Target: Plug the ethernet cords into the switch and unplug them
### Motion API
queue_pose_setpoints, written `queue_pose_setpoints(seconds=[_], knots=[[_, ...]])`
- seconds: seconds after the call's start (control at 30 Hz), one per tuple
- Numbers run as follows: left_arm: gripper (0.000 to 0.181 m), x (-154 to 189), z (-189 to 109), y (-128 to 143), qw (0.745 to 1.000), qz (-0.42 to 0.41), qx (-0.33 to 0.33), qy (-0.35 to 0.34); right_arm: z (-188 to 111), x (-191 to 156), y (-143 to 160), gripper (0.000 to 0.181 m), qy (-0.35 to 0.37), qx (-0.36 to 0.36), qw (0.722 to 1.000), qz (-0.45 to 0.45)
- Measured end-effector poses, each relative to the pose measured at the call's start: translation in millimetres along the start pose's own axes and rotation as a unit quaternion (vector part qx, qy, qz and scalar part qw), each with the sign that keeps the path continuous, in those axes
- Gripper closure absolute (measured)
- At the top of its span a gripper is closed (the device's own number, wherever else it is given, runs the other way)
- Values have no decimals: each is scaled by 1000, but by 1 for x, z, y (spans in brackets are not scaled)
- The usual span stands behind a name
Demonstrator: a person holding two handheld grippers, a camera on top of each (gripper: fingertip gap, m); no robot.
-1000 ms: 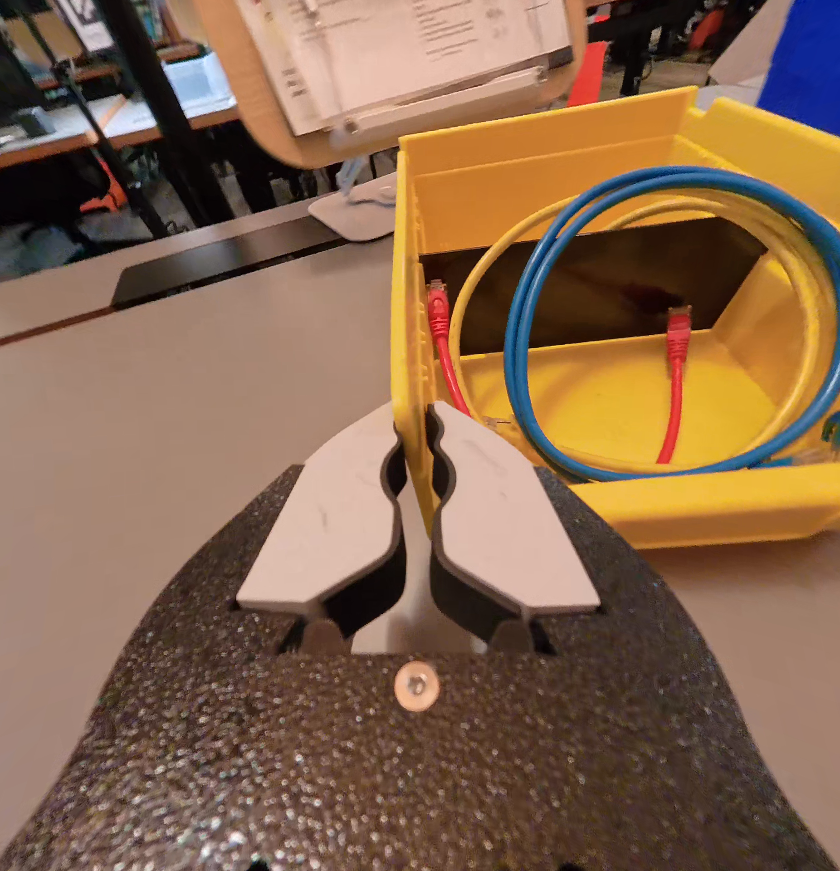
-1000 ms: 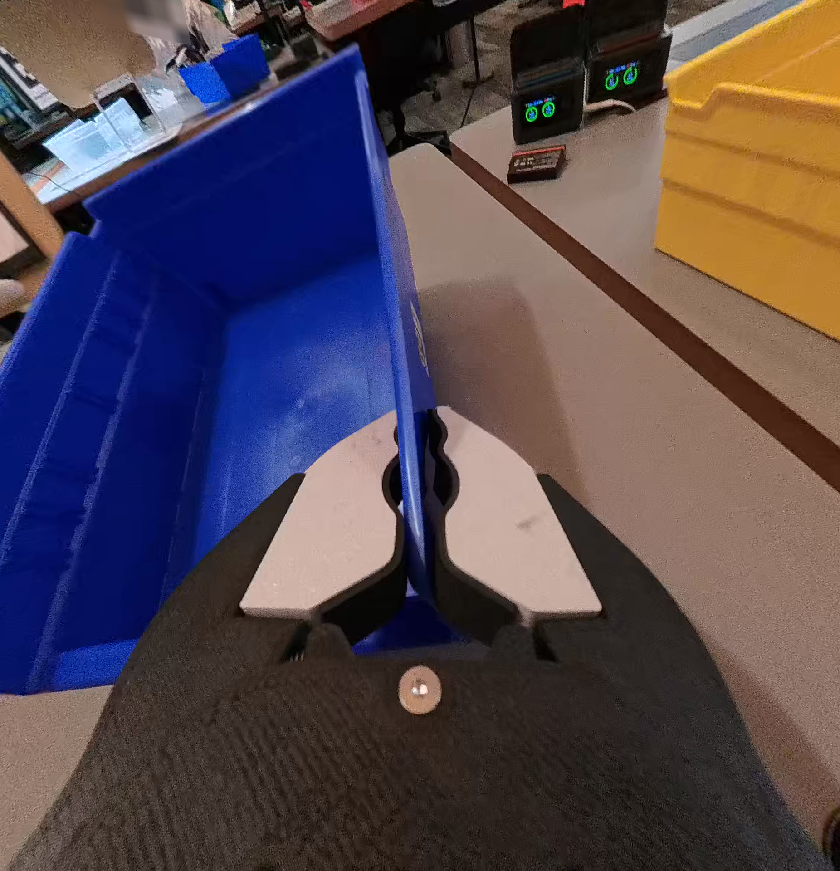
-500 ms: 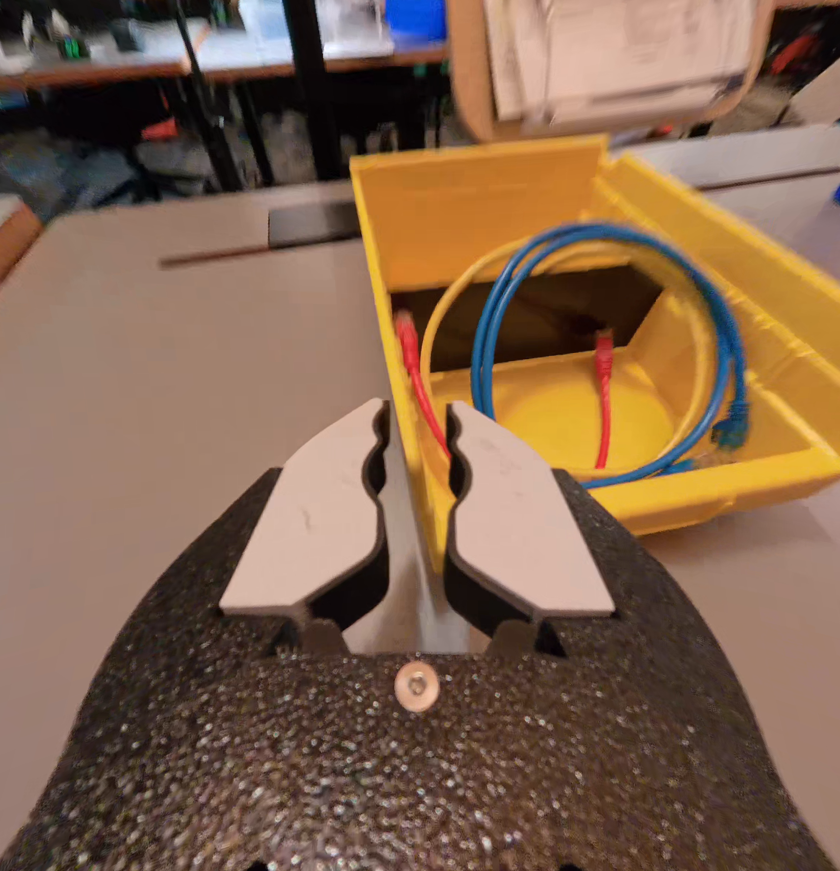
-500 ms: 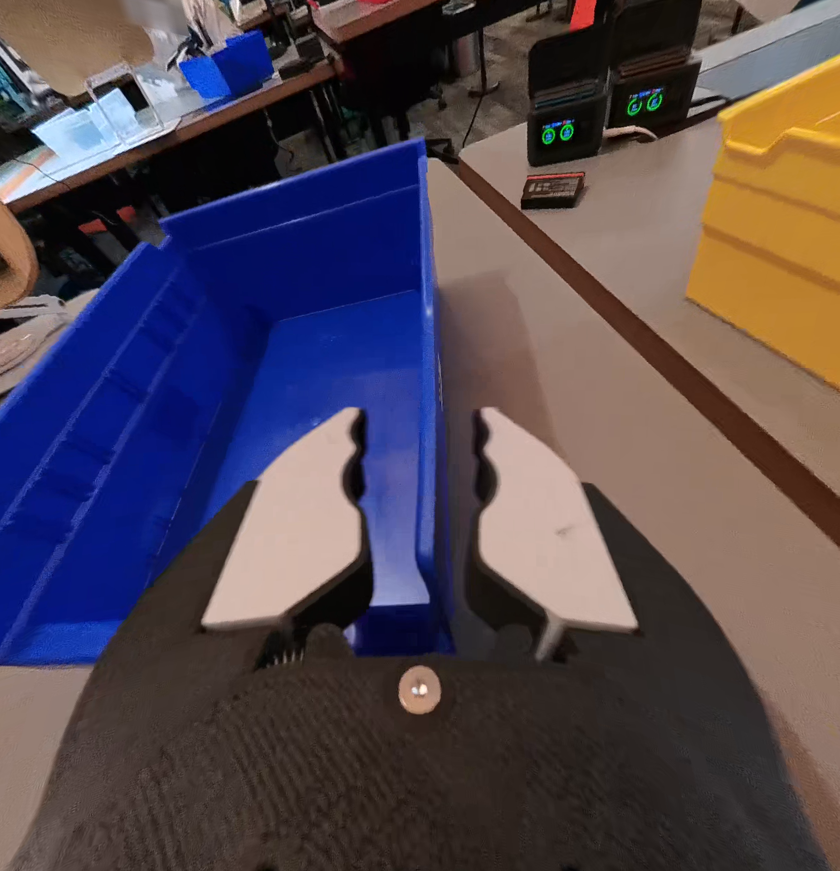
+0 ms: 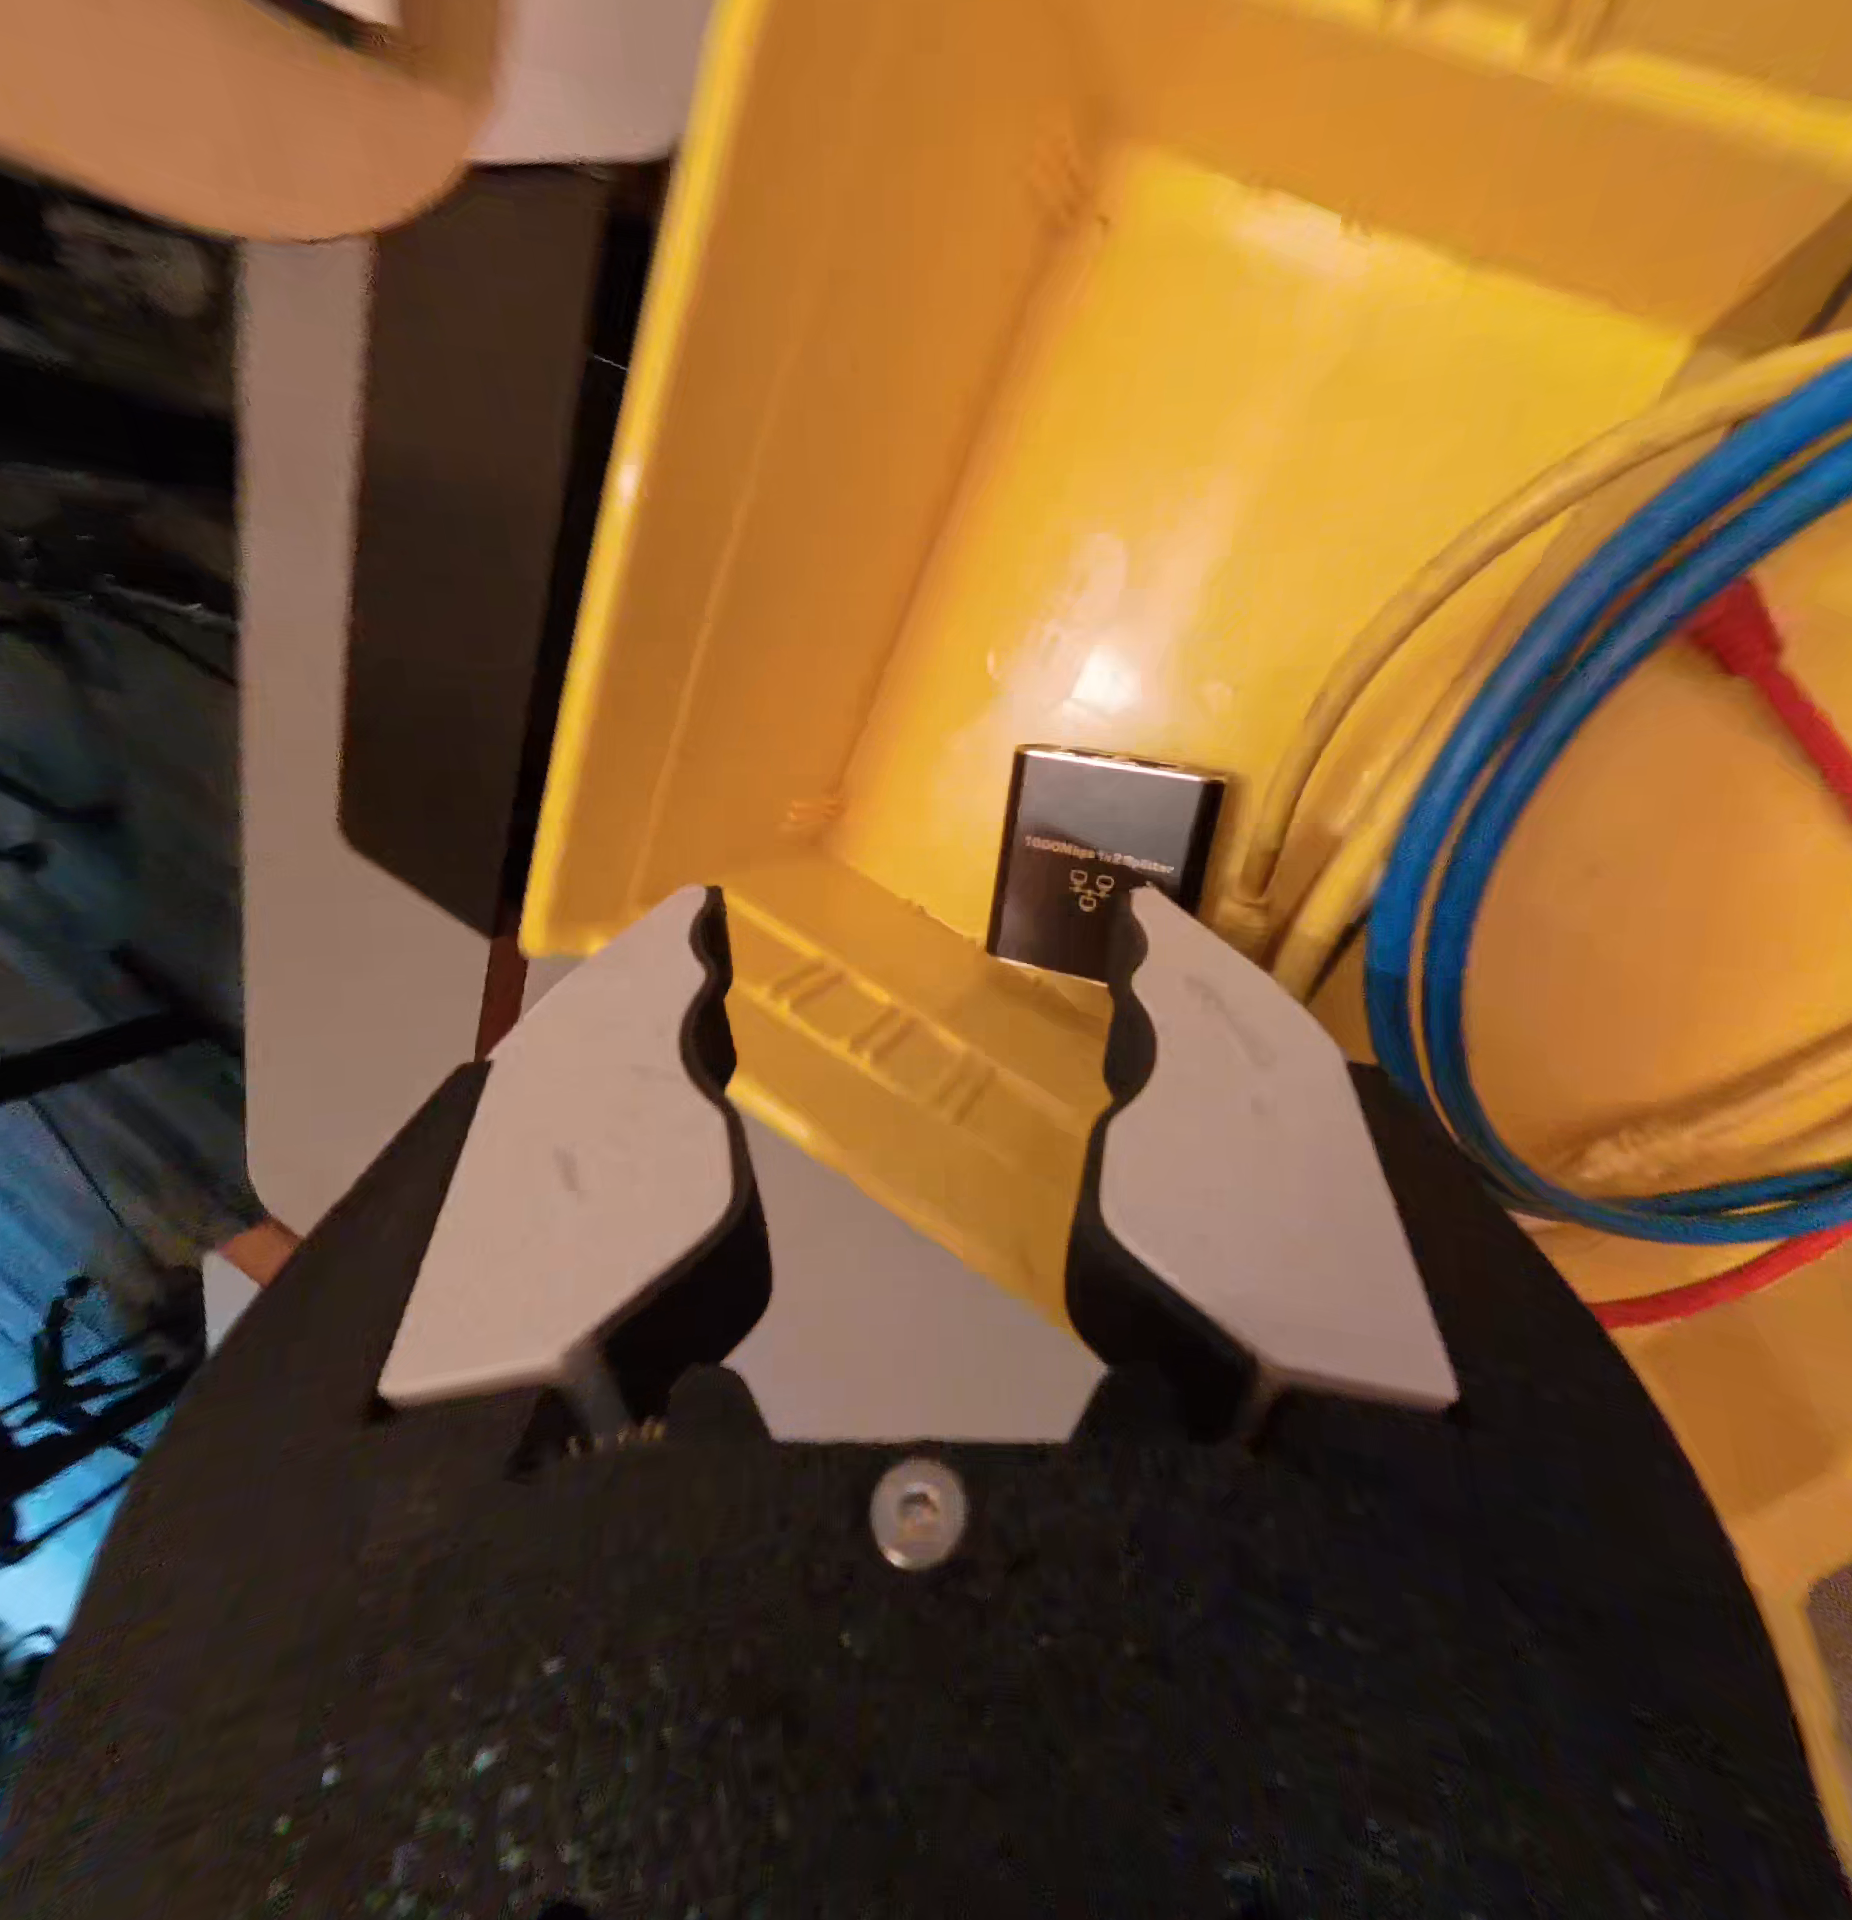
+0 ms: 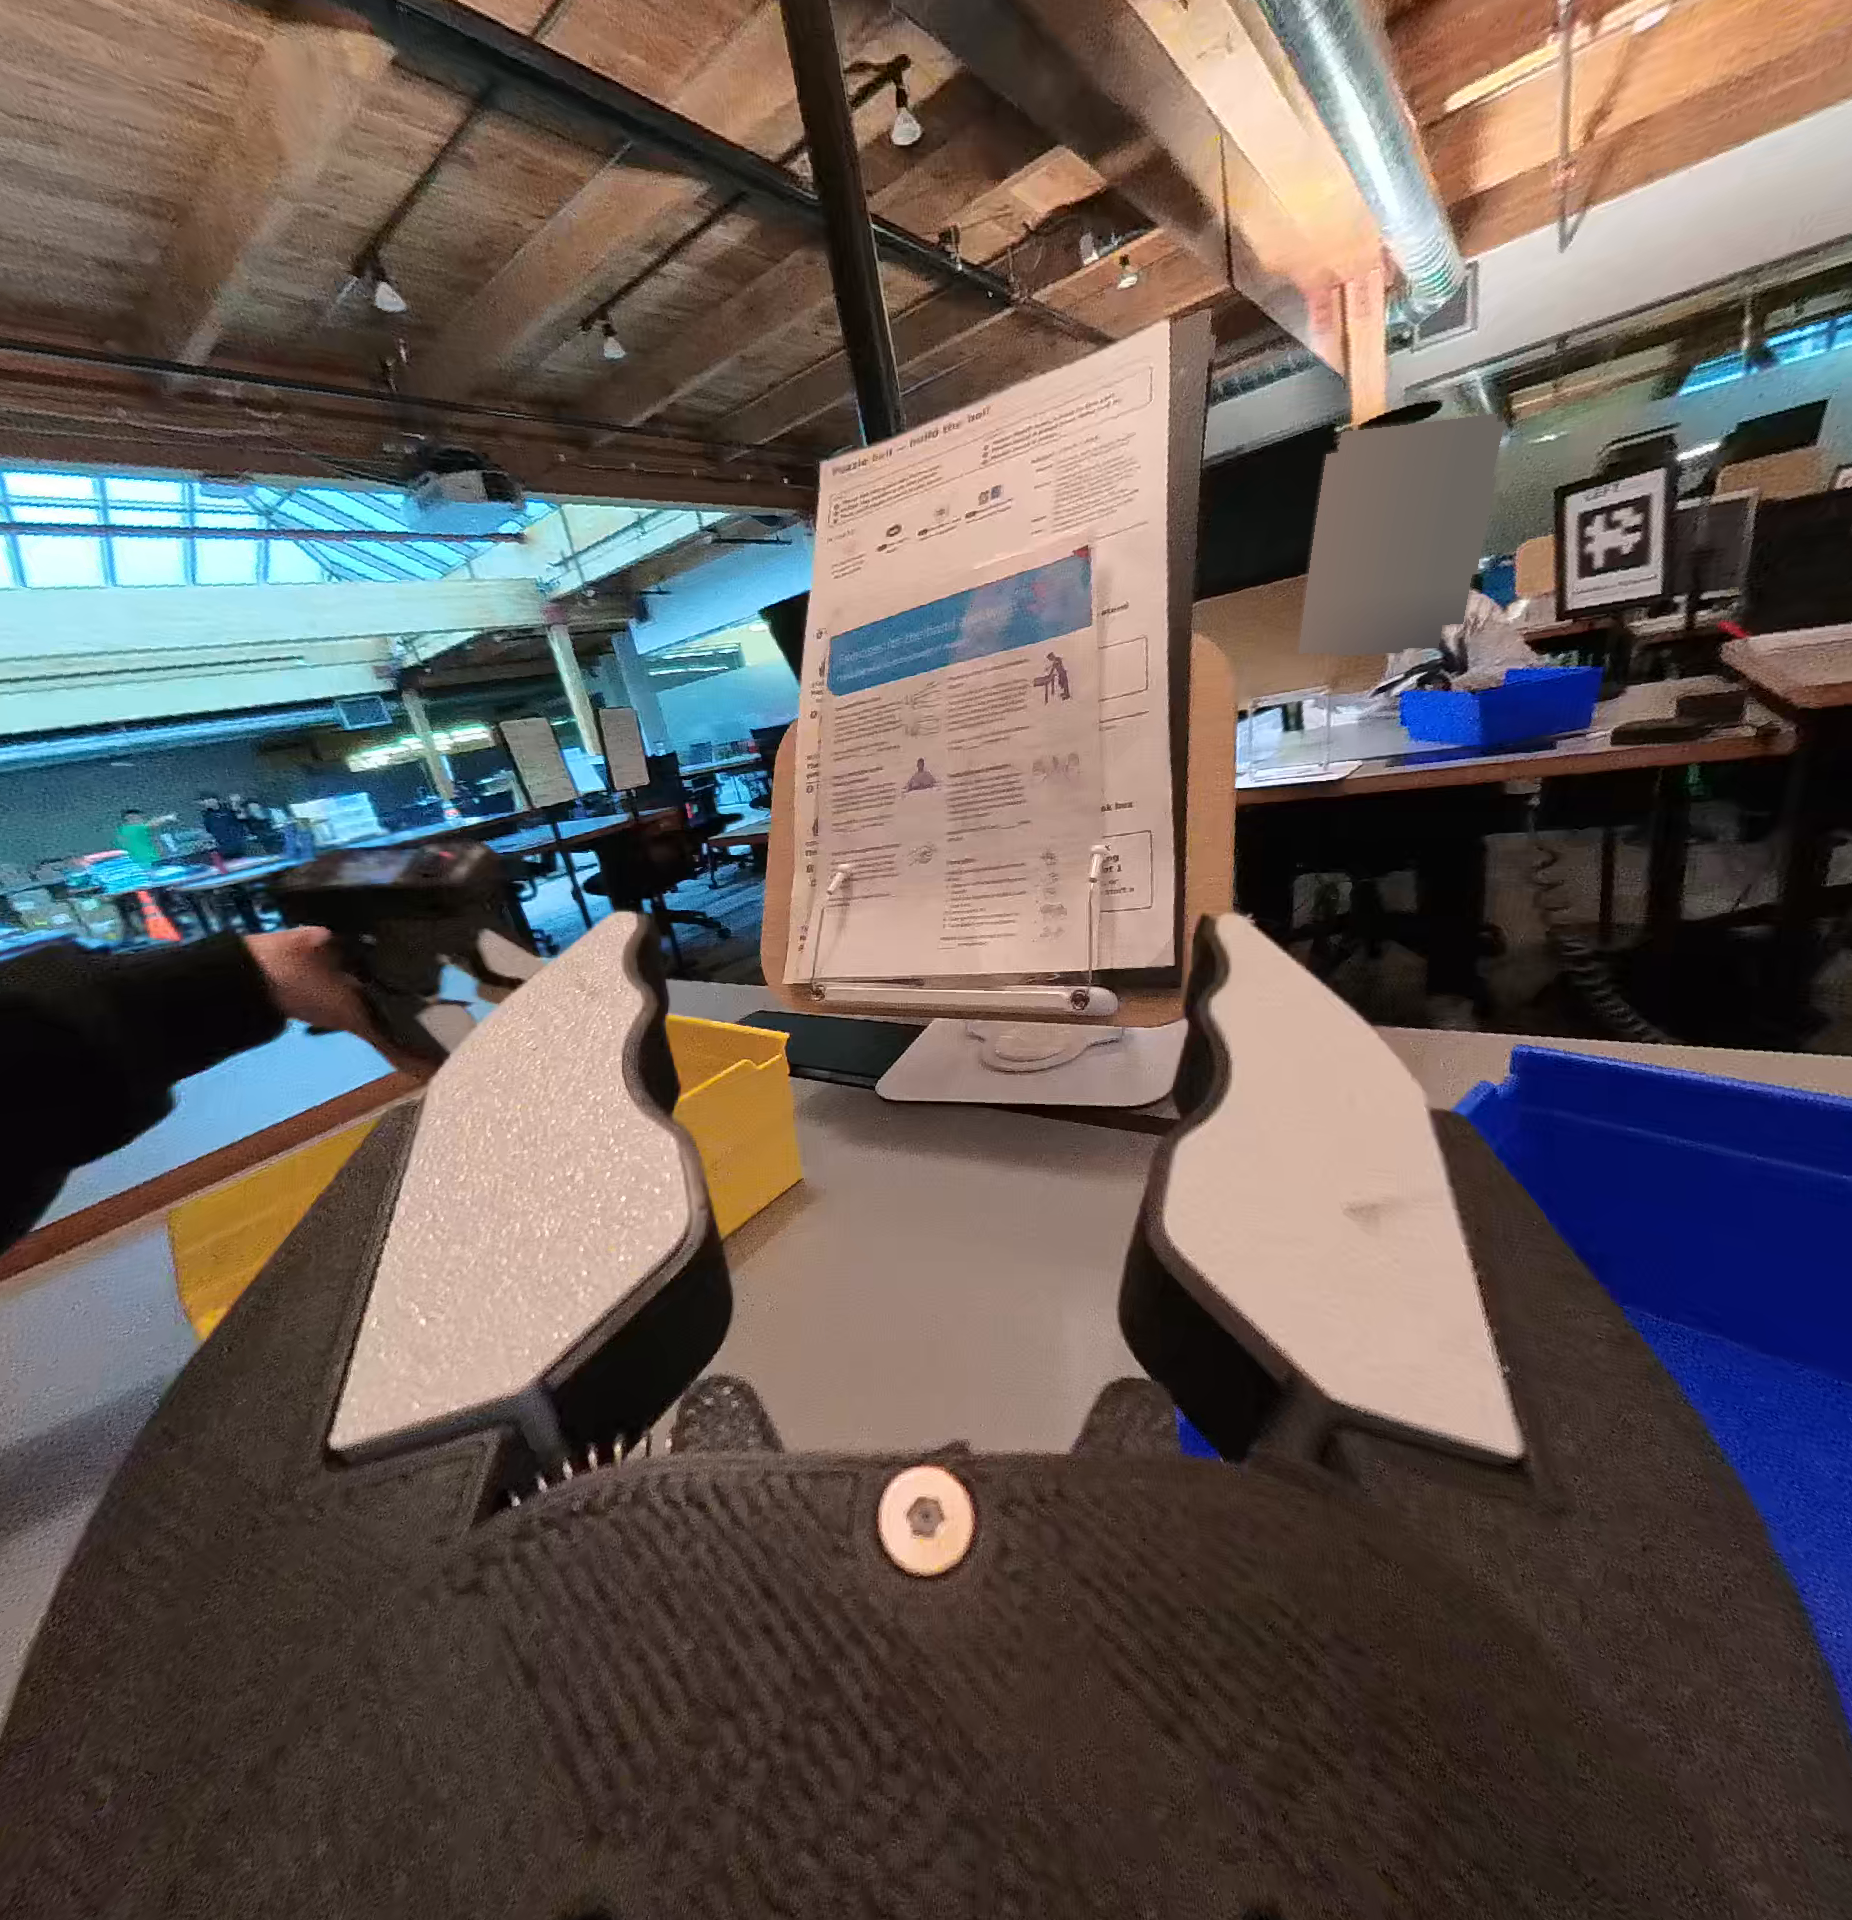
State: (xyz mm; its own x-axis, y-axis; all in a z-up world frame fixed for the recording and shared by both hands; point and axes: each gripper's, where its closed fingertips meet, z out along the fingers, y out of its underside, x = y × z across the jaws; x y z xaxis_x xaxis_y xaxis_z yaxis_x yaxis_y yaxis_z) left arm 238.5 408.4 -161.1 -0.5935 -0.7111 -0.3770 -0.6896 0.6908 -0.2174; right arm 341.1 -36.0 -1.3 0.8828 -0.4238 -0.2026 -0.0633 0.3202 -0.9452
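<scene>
In the left wrist view a small black switch (image 5: 1104,857) lies on the floor of a yellow bin (image 5: 901,416), near its corner. Coiled blue (image 5: 1441,831), yellow (image 5: 1348,665) and red (image 5: 1826,748) ethernet cords lie in the bin to its right. My left gripper (image 5: 922,904) is open and empty above the bin's near corner, its right fingertip just over the switch. My right gripper (image 6: 927,935) is open and empty, raised above the table and pointing at a document stand. The left gripper (image 6: 413,925), held by a hand, shows far left in the right wrist view above the yellow bin (image 6: 740,1117).
A blue bin (image 6: 1680,1174) sits at the right of the right wrist view. A document stand with papers (image 6: 995,748) stands on the grey table (image 6: 932,1247) behind both bins. Desks and chairs fill the room beyond.
My left gripper let go of the yellow bin's wall, opened wide and moved over the bin's back corner. My right gripper released the blue bin's wall, opened wider and tilted up.
</scene>
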Motion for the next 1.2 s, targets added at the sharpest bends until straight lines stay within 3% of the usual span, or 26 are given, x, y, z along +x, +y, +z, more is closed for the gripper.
queue_pose_setpoints(seconds=[0.17, 0.33, 0.43, 0.6, 0.73, 0.83, 0.93, 1.03, 1.2], knots=[[112, 23, 38, 2, 986, 54, -93, 129, -6, 18, 11, 87, 15, -19, 1000, -4], [114, 36, 57, 24, 960, 69, -193, 190, -7, 23, 19, 89, 8, -33, 999, -6], [108, 31, 59, 24, 958, 66, -205, 189, -4, 21, 22, 91, -5, -30, 999, 9], [126, 36, 57, 21, 957, 32, -189, 220, 0, 13, 28, 92, -18, -48, 999, -1], [127, 47, 58, 24, 942, 2, -223, 252, 0, 9, 31, 95, -16, -58, 998, -16], [127, 45, 58, 23, 941, 29, -235, 244, -5, 14, 46, 98, -6, -115, 993, -34], [109, 38, 64, 24, 947, 50, -240, 207, -20, 38, 63, 100, 61, -191, 974, -104], [123, 43, 64, 26, 947, 17, -224, 232, -42, 73, 76, 100, 150, -265, 939, -159], [123, 38, 63, 44, 950, -13, -213, 226, -83, 128, 86, 104, 255, -311, 902, -155]])
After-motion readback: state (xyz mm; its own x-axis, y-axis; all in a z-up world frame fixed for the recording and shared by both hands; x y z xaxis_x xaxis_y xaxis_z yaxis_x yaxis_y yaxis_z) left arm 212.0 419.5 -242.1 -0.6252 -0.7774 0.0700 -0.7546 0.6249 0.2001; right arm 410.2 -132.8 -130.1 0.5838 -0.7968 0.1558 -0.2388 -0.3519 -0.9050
